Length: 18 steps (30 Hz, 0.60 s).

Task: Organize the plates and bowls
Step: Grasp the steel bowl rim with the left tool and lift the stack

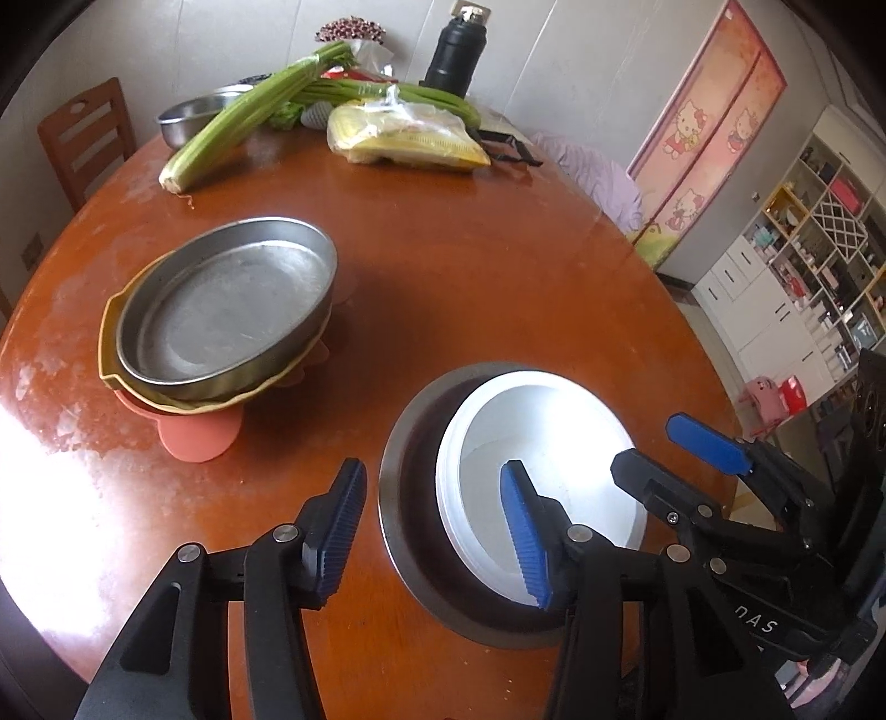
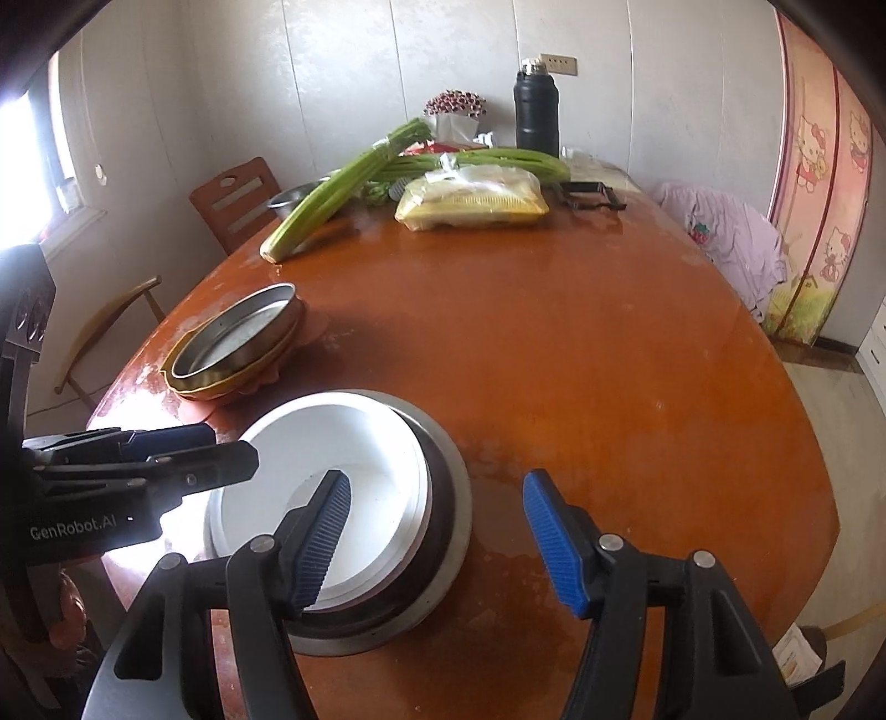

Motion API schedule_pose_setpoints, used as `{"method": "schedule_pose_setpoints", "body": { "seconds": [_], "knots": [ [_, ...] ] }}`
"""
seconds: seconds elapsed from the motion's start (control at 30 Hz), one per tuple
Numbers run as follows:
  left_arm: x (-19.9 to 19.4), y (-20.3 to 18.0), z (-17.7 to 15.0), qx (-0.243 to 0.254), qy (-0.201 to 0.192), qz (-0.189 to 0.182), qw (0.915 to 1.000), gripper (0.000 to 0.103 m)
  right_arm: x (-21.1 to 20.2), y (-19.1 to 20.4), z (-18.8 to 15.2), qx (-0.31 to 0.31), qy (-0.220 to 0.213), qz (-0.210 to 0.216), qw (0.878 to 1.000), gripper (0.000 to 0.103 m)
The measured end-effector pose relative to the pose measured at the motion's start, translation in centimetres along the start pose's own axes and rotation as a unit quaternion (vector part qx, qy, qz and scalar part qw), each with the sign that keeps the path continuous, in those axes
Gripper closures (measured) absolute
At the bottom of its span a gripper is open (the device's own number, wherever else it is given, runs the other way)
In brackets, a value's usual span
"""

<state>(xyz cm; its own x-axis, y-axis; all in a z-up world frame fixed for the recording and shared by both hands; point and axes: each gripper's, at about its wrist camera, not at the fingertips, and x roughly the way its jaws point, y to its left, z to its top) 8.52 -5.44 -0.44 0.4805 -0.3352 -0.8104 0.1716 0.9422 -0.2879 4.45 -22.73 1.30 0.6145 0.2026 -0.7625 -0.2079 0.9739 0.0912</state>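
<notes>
Bowls sit nested near the front edge of a round brown wooden table [image 1: 498,277]: a white bowl [image 1: 548,443] rests inside a larger steel bowl [image 1: 398,498], tipped a little so its rim leans toward the right side of the steel one. Both hand-held grippers hover over this pair with their blue-padded jaws spread and nothing between the pads pressed. The left gripper [image 1: 437,531] straddles the left rim of both bowls, one finger outside over the table, the other inside the white bowl. The right gripper [image 2: 437,537] straddles the right rim in the same way, one finger above the white bowl's floor, the other out over bare wood.

Further back and to the left, a shallow steel pan [image 1: 227,310] lies stacked in a yellow dish [image 1: 111,327], which sits on a pink mat [image 1: 199,437]. Celery [image 1: 249,111], a bagged yellow packet [image 1: 404,138], a black flask [image 1: 457,50] and another steel basin [image 1: 194,111] crowd the far edge.

The white bowl looks like glazed ceramic or hard plastic: stiff, smooth, likely slippery, and possibly breakable if dropped. The steel bowl should be light, rigid and hard to damage, though its polished wall gives little friction. Either is probably best pinched across the rim, one pad inside and one outside, with a firm squeeze.
</notes>
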Motion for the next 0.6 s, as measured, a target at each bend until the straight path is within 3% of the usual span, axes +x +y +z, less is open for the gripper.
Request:
{"method": "schedule_pose_setpoints", "body": {
  "seconds": [0.6],
  "knots": [
    [2.8,-0.2,-0.5,0.016,0.021,0.016,0.9995,0.046,3.4,-0.8,-1.5,0.046,0.051,0.046,0.997,0.037]
  ]
}}
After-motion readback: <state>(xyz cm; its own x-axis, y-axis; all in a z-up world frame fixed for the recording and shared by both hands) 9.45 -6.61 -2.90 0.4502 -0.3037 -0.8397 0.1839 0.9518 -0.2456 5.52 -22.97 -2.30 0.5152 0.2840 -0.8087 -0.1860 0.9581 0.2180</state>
